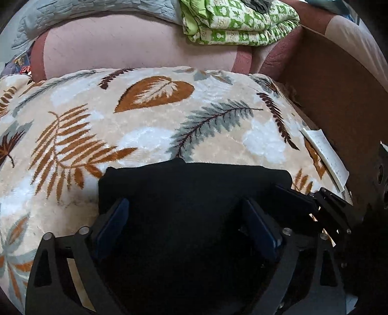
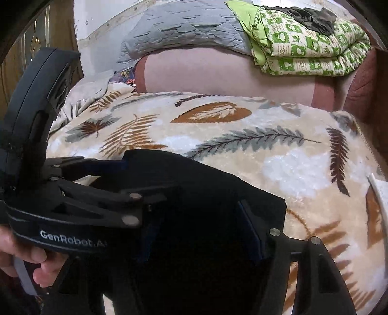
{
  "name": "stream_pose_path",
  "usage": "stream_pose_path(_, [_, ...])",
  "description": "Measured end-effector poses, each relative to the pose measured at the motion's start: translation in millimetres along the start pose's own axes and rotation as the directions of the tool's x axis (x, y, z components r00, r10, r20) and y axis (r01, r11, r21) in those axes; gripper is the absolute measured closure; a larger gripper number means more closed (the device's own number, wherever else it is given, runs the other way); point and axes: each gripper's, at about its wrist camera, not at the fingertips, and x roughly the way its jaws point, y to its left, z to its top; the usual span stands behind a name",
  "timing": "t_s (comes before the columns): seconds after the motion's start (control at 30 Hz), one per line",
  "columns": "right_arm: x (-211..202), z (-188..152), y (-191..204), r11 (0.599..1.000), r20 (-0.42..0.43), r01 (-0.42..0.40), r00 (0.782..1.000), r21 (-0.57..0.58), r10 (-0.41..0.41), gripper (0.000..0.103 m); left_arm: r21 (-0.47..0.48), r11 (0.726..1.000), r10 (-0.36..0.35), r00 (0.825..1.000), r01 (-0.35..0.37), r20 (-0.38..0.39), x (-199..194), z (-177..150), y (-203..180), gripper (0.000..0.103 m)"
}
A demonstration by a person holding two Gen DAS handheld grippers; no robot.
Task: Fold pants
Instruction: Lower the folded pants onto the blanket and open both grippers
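Note:
The black pants lie folded in a dark block on a leaf-patterned blanket. My left gripper hangs over their near part, open, its blue pads wide apart and pressing on nothing. The right gripper shows at the pants' right corner. In the right wrist view the pants fill the lower middle. My right gripper is open above them; one pad shows, the other is hidden behind the left gripper, which a hand holds.
A pink sofa back rises behind the blanket, with a grey quilt and a folded green-and-white quilt on top. A folded white paper lies at the blanket's right edge beside a brown cardboard panel.

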Motion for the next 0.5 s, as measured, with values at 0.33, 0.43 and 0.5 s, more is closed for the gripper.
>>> stream_pose_path(0.33, [-48.6,-7.4,6.9,0.998,0.035,0.051,0.998,-0.047,-0.049,0.032,-0.108,0.992,-0.046,0.975,0.071,0.219,-70.8,-0.6,24.5,0.000])
stream_pose_path(0.43, [-83.7,-19.0,9.9,0.996,0.089,0.062,0.995,-0.071,-0.056,0.019,-0.121,0.992,-0.001,0.967,0.033,0.254,-106.9,-16.9,32.5,0.000])
stream_pose_path(0.5, [-83.5,-29.1,7.5,0.991,0.042,0.100,0.994,-0.086,-0.097,0.019,-0.112,0.994,0.035,0.982,-0.015,0.185,-107.5,-34.2,27.9,0.000])
